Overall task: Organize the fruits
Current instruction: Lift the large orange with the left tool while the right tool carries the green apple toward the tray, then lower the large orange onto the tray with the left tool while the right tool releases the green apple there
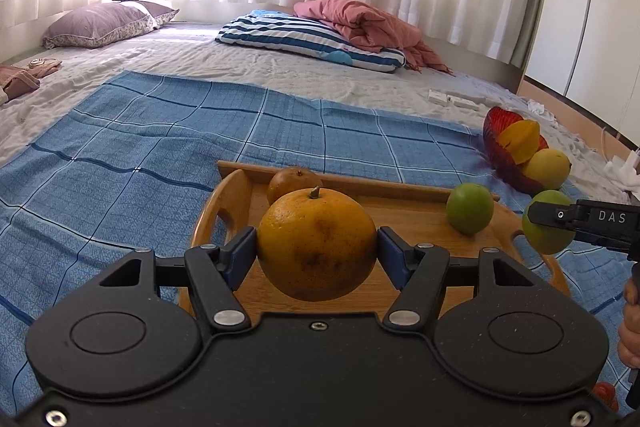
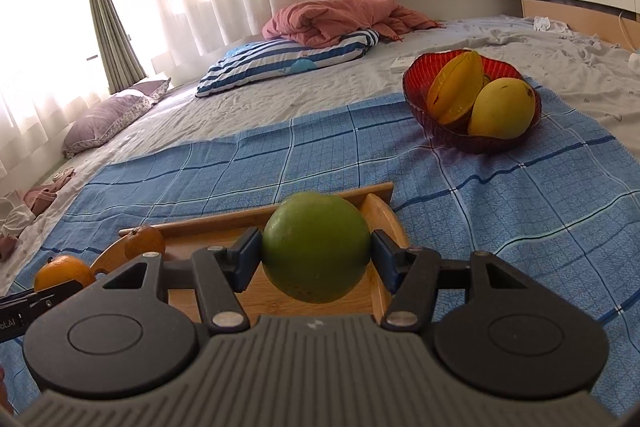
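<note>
Gripping an orange (image 1: 316,245), my left jaws clamp it above the wooden tray (image 1: 420,205). My right jaws pinch a green lime (image 2: 316,247).

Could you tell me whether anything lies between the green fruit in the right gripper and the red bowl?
Nothing visible does. The right gripper holds the green fruit above the wooden tray; only open blue checked cloth lies toward the red bowl, which already holds a starfruit and a yellow mango.
</note>
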Tool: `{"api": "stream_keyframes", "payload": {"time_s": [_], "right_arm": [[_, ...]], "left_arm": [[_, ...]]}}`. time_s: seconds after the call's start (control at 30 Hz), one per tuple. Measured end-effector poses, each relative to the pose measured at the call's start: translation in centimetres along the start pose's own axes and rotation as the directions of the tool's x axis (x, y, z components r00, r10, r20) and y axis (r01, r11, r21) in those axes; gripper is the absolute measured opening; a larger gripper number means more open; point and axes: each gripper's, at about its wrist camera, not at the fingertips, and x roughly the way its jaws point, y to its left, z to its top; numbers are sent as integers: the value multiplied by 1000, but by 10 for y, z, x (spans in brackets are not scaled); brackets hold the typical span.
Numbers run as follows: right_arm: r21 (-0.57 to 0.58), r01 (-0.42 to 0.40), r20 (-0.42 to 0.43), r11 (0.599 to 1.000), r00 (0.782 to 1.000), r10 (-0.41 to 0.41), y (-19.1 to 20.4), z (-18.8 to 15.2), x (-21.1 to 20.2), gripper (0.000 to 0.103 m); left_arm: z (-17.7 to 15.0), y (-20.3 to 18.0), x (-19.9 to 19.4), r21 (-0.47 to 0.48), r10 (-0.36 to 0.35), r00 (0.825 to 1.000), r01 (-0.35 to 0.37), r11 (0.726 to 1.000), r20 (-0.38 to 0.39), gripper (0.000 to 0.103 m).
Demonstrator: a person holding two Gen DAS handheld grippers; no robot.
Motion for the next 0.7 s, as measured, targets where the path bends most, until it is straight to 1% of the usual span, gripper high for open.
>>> {"api": "stream_keyframes", "payload": {"time_s": [0.07, 0.2, 0.33, 0.47, 0.6, 0.7], "right_arm": [[8, -1, -26, 1000, 1000, 1, 0, 1, 10, 62], [-34, 20, -62, 999, 998, -22, 7, -1, 28, 62], [-58, 27, -87, 998, 996, -32, 13, -2, 41, 62], [-71, 32, -98, 997, 994, -39, 16, -4, 51, 62], [-96, 47, -86, 994, 995, -55, 18, -6, 57, 62], [-98, 41, -82, 994, 995, -49, 19, -6, 60, 62]], "left_arm": [[0, 1, 10, -7, 11, 1000, -11, 1000, -11, 63], [-1, 1, 26, -5, 27, 999, -27, 1000, -27, 63], [1, 2, 37, -8, 27, 999, -27, 1000, -40, 63], [3, 3, 46, -6, 36, 998, -36, 999, -48, 63], [4, 6, 53, -20, 45, 998, -46, 999, -53, 63], [5, 5, 56, -14, 55, 997, -55, 998, -53, 63]]}}
